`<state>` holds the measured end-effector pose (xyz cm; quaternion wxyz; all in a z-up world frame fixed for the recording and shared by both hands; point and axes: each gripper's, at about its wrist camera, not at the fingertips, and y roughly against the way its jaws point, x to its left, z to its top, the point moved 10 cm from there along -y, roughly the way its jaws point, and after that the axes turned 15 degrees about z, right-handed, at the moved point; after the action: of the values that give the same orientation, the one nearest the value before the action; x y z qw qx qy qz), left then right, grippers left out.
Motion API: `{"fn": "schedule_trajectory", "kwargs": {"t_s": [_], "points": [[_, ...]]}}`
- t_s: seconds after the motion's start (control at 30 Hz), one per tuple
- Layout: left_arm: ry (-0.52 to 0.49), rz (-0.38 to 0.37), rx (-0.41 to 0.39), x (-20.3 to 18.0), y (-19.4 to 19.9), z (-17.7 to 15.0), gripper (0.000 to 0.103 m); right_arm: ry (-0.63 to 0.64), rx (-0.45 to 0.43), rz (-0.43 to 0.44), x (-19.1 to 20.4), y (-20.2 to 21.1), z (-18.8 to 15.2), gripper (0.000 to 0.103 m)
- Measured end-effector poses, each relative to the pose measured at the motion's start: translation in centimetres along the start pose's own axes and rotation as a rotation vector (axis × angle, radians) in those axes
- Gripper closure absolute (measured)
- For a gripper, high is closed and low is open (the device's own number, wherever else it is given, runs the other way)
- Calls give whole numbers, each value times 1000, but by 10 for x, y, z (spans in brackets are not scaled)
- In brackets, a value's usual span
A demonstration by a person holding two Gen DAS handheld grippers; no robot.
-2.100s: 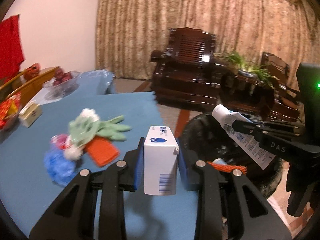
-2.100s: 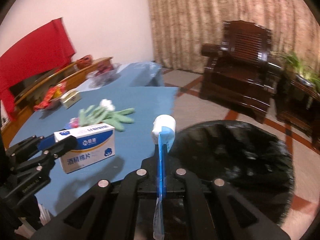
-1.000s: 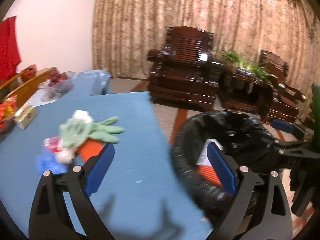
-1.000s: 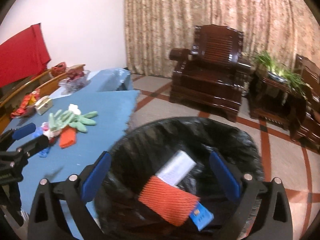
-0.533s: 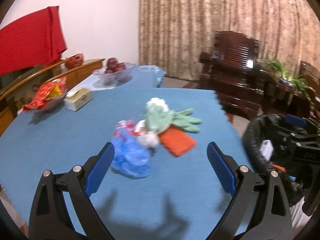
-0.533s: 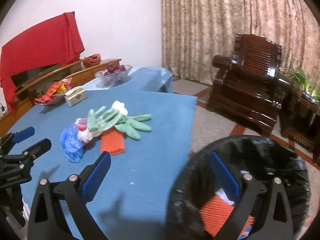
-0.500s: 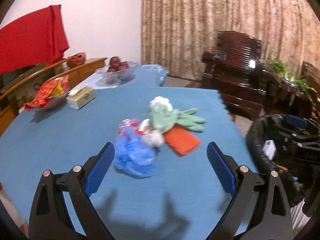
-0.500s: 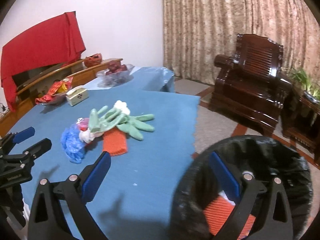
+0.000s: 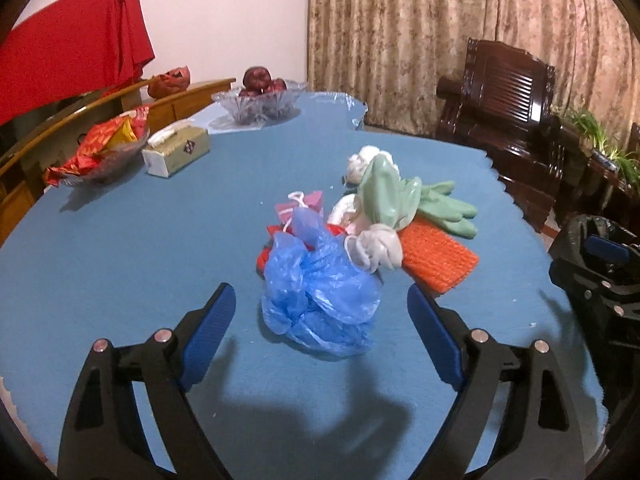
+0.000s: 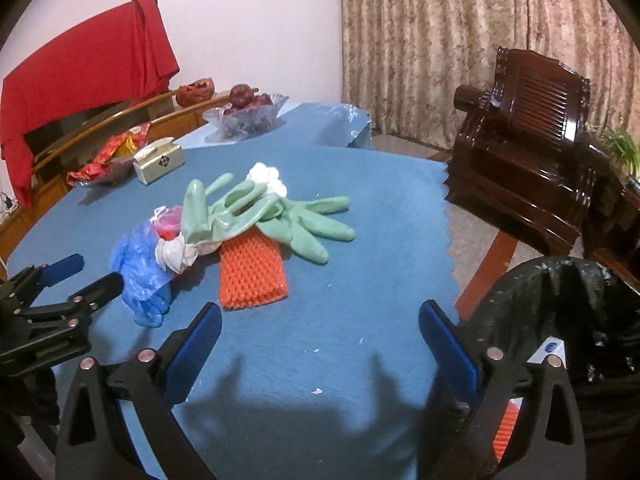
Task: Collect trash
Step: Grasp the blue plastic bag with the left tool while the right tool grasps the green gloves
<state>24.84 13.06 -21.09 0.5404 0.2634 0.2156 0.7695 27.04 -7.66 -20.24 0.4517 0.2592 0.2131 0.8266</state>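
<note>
- Left wrist view: your left tongs [image 9: 320,320] stood wide apart over the blue tabletop [image 9: 120,248] and were closing, with nothing pressed between the pads. The blue bag [image 9: 320,292] lay just ahead of them, touching the white wad [image 9: 376,252], orange pad [image 9: 438,258] and green gloves [image 9: 404,200]. The bin [image 9: 576,236] sat at the right edge.
- Right wrist view: your right tongs [image 10: 320,344] were spread wide and empty above the tabletop [image 10: 360,280]. The orange pad [image 10: 250,276] lay just ahead; the bin [image 10: 568,320] stood right, off the tabletop.
</note>
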Motion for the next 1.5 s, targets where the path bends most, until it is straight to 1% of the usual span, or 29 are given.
{"fn": "schedule_trajectory", "kwargs": {"t_s": [0.17, 0.2, 0.27, 0.33, 0.4, 0.47, 0.63, 0.73, 0.93, 1.07, 1.33, 1.5], "points": [[3, -1, 41, -4, -24, -5, 18, 21, 29, 4, 2, -9, -5, 9], [4, -2, 46, -4, -26, -5, 20, 23, 33, 4, 1, -11, -5, 9], [6, -14, 62, -6, -32, -6, 27, 23, 42, 7, 1, -13, -6, 10], [9, -29, 79, -9, -36, -8, 45, 19, 45, 11, 1, -15, -7, 10], [18, -38, 86, -9, -38, -8, 54, 19, 48, 13, 2, -17, -7, 11], [27, -40, 85, -7, -36, -9, 60, 17, 51, 17, 4, -19, -6, 11], [46, -40, 70, -2, -22, -9, 88, 19, 51, 29, 9, -21, -5, 11], [67, -47, 71, 3, -16, -10, 95, 25, 50, 38, 15, -22, -3, 11], [105, -52, 49, 22, 7, -10, 97, 32, 51, 68, 31, -28, 1, 12], [105, -31, 38, 35, 16, -13, 97, 46, 60, 91, 44, -35, 0, 14], [118, 54, 40, 71, 6, -16, 97, 59, 80, 132, 72, -64, 2, 21], [121, 64, 41, 83, -5, -15, 97, 63, 100, 142, 82, -83, 4, 28]]}}
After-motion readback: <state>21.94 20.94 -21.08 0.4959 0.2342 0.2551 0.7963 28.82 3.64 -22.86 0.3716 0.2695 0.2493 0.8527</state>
